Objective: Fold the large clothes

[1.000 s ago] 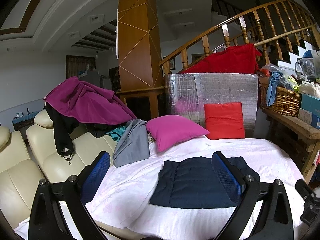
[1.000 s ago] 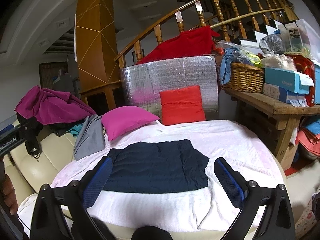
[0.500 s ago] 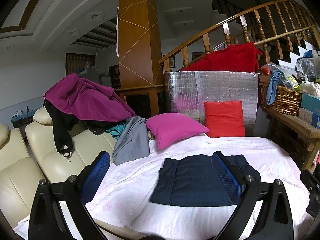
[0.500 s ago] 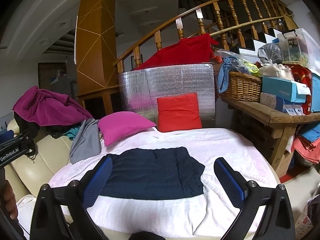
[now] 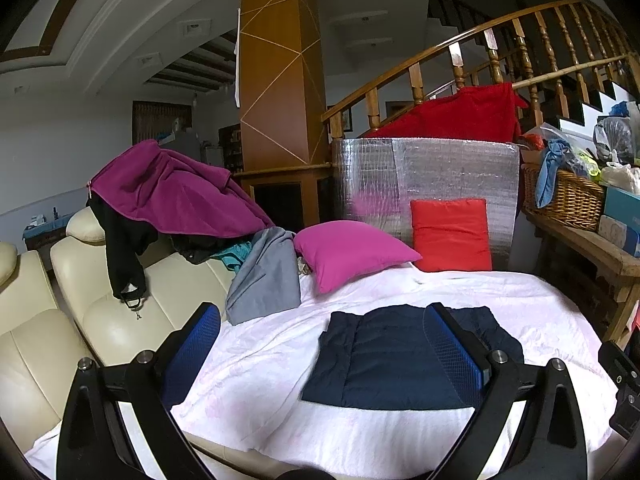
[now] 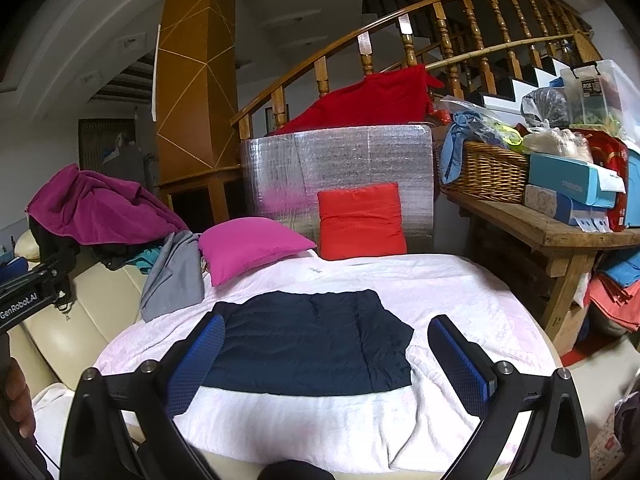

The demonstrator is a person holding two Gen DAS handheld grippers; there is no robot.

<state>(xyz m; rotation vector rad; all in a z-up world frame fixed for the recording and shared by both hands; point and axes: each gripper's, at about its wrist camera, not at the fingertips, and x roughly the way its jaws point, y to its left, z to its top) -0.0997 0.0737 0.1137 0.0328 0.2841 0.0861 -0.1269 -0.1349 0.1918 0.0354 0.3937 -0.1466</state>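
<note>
While both grippers hang clear above the bed (image 6: 460, 288), neither has anything between its pads: left gripper (image 5: 320, 344) spread wide and empty, right gripper (image 6: 326, 354) likewise.

Navy garment (image 6: 316, 344) lies flat in the middle of the white cover, already a rough rectangle, looks quilted. One corner on its right side juts out past the rest; near edge runs straight across, just ahead of the right fingers.

Our read: this piece is nearly or fully folded, so the step in hand is either one more fold or fetching the next item. Can't tell which from here.

If we fold again:
- come down on the two near corners, one gripper each, pinch both layers together
- lift low and carry the edge to the far edge, keep hands level so the quilting doesn't slide
- tuck that stray right corner first, otherwise it ends up sticking out of the stack
- avoid grabbing the cover underneath; it is wrinkled and will ride up with the pads

If next item: grey garment (image 5: 266, 276) drapes off the sofa (image 5: 116, 320) edge beside the pink pillow (image 5: 352, 252), nearest the left gripper. Purple one (image 5: 176, 192) is piled farther back.
</note>
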